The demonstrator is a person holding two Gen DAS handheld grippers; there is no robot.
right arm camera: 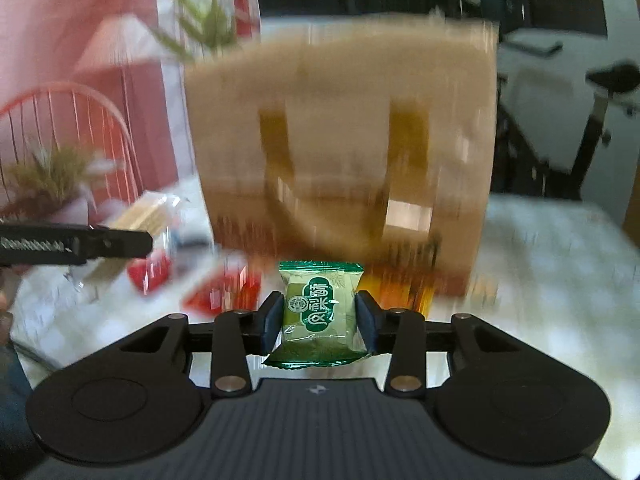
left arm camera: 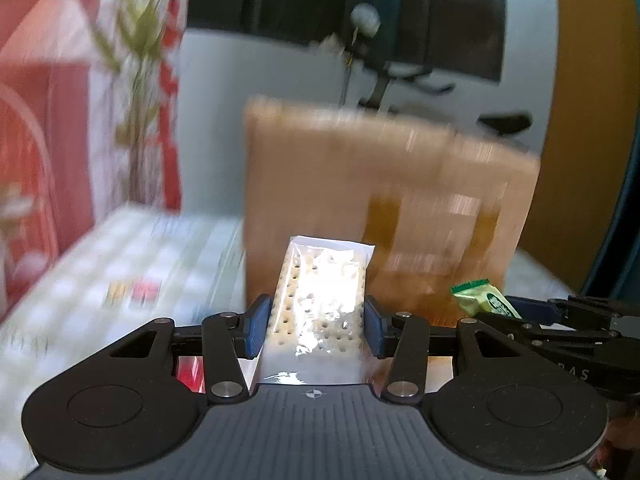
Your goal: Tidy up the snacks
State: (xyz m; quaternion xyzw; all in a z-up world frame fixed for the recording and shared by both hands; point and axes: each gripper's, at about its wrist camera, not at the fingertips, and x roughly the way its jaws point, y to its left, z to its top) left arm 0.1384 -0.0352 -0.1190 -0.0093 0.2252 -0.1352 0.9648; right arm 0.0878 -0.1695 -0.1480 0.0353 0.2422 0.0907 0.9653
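Your left gripper [left arm camera: 316, 326] pinches the clear cracker packet [left arm camera: 320, 304] by its sides, and your right gripper [right arm camera: 318, 322] squeezes the green snack [right arm camera: 320, 312] likewise, both held clear of the table, facing the cardboard box [right arm camera: 344, 152], probably their destination.

The clear, glossy plastic wrapper of the pale perforated cracker pack [left arm camera: 320, 304] throws bright glare. The small green foil-like snack packet [right arm camera: 320, 312] has a sheen and crimped edges at 12 and 6 o'clock. The blue pads [left arm camera: 256, 326] look rubbery and matt; the left gripper [left arm camera: 316, 326] and right gripper [right arm camera: 318, 322] are matt black plastic with 2 shiny metal rivets each side. The brown cardboard box [right arm camera: 340, 128] is matt, with glossy yellowish tape strips.
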